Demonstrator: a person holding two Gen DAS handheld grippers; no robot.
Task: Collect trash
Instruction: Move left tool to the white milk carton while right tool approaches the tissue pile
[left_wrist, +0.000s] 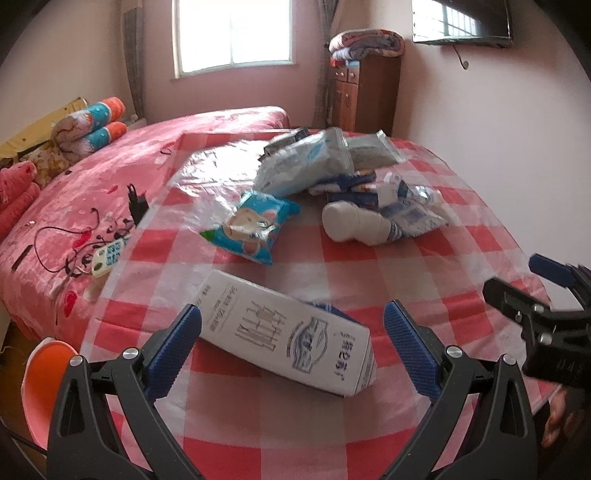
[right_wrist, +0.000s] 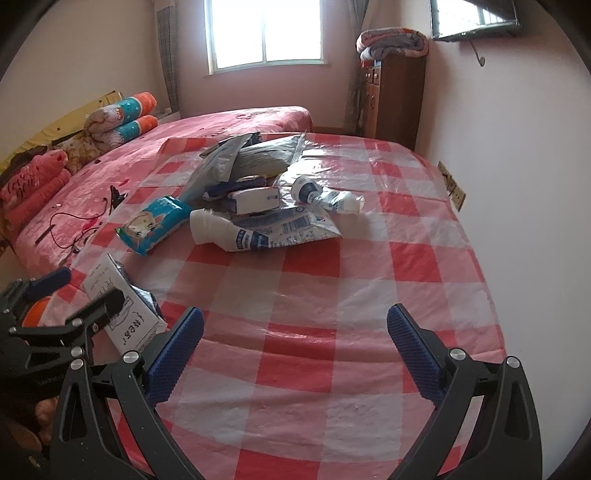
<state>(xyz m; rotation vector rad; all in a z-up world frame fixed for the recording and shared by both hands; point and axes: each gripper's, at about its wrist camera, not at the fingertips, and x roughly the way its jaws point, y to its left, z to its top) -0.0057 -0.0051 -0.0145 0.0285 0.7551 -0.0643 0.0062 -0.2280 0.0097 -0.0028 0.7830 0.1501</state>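
Observation:
A white milk carton (left_wrist: 284, 332) lies on its side on the red-checked table (left_wrist: 424, 266). My left gripper (left_wrist: 293, 345) is open with the carton between its jaws, not clamped. The carton (right_wrist: 122, 314) and the left gripper (right_wrist: 81, 299) also show at the left of the right wrist view. Farther back lies a trash pile: a blue tissue pack (left_wrist: 251, 225), a white bottle (left_wrist: 354, 223), foil bags (left_wrist: 306, 166) and wrappers. My right gripper (right_wrist: 295, 349) is open and empty over bare tablecloth (right_wrist: 332, 288); it shows at the right edge of the left wrist view (left_wrist: 535, 288).
A pink bed (left_wrist: 92, 177) with a remote (left_wrist: 107, 254), cables and rolled blankets lies left of the table. An orange bin (left_wrist: 44, 384) stands at the table's near-left corner. A wooden cabinet (left_wrist: 365, 92) stands behind, a wall at the right.

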